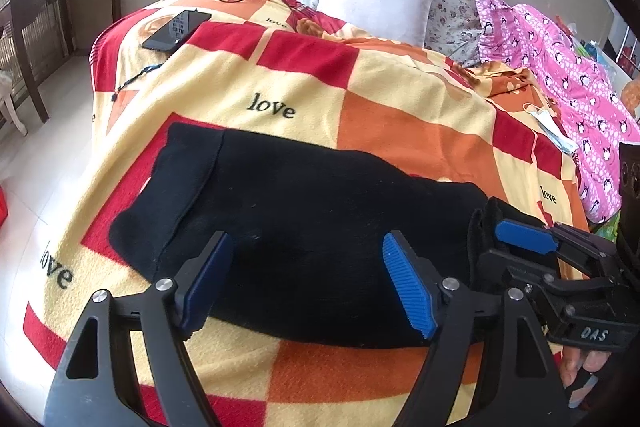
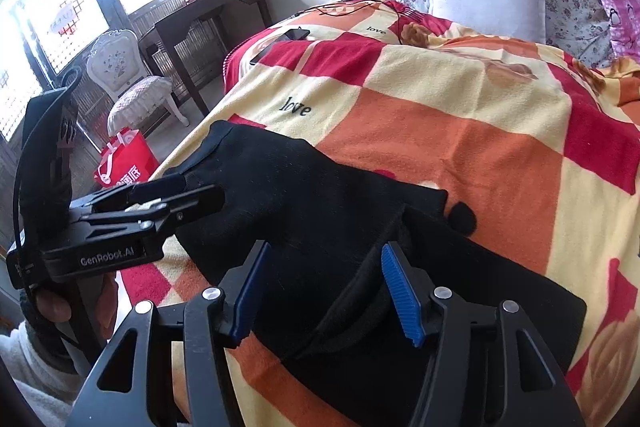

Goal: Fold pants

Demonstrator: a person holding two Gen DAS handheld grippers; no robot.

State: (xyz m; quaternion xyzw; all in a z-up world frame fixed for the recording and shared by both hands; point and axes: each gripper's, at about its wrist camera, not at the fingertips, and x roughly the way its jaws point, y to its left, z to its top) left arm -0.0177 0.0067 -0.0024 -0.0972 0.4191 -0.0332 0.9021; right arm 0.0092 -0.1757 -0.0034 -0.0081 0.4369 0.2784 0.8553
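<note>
Black pants lie flat near the front edge of the bed, on a checked blanket printed "love", already gathered into a compact, layered bundle; a folded-over flap with a seam shows at the bundle's left end in the left wrist view. By appearance at least 1 fold is done; whether another is needed cannot be told. Left tongs hover over the near edge, jaws wide apart, pads clear of cloth, holding nothing. Right tongs stand over the bundle's other end, jaws apart, gripping nothing. Beyond lie a phone, a white pillow and a pink quilt.
</note>
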